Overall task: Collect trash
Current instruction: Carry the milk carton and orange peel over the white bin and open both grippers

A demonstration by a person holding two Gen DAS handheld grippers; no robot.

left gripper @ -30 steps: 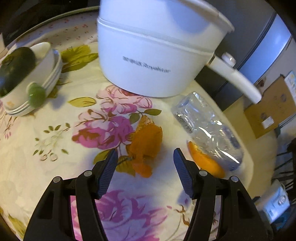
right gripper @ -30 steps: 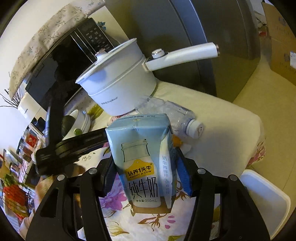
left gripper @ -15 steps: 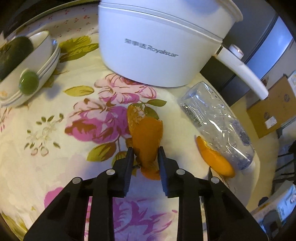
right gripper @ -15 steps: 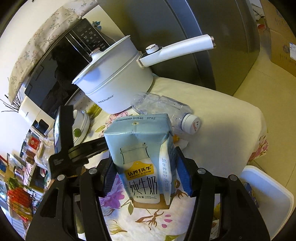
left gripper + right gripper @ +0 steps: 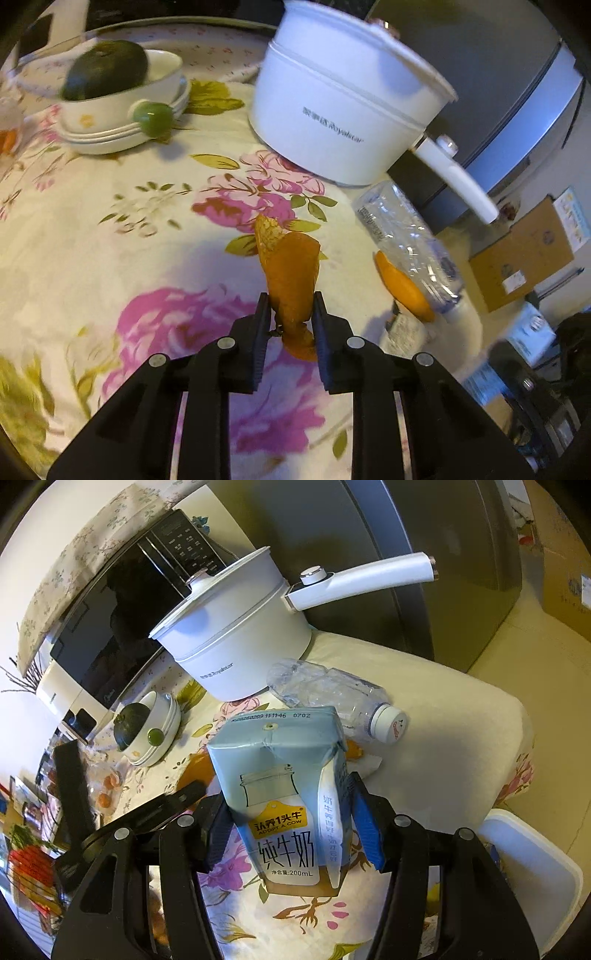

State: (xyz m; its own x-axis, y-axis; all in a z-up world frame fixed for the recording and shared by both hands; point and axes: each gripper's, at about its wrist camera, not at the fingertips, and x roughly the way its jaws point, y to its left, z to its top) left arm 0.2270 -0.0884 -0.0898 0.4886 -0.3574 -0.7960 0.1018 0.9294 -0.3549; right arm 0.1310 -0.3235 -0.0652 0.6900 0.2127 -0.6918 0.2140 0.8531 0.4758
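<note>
White pot [image 5: 343,107], stacked bowls [image 5: 122,110] — floral tablecloth [image 5: 92,236]

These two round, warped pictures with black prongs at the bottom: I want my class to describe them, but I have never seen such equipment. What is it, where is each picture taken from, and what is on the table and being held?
The prongs are hand-held grippers, one in each of a person's hands; there is no robot. Each carries a wide-angle camera looking along its two fingers, hence the warped round view.

In the left-hand camera's picture, the left gripper is closing its jaws on a piece of orange peel. In the right-hand camera's picture, the right gripper clamps a blue milk carton.

On the flowered tablecloth stand a white electric pot and stacked white bowls holding dark green fruit. A crushed plastic bottle lies by the pot, with a second peel against it. The job is collecting trash, so peel, carton and bottle are probably the targets.
</note>
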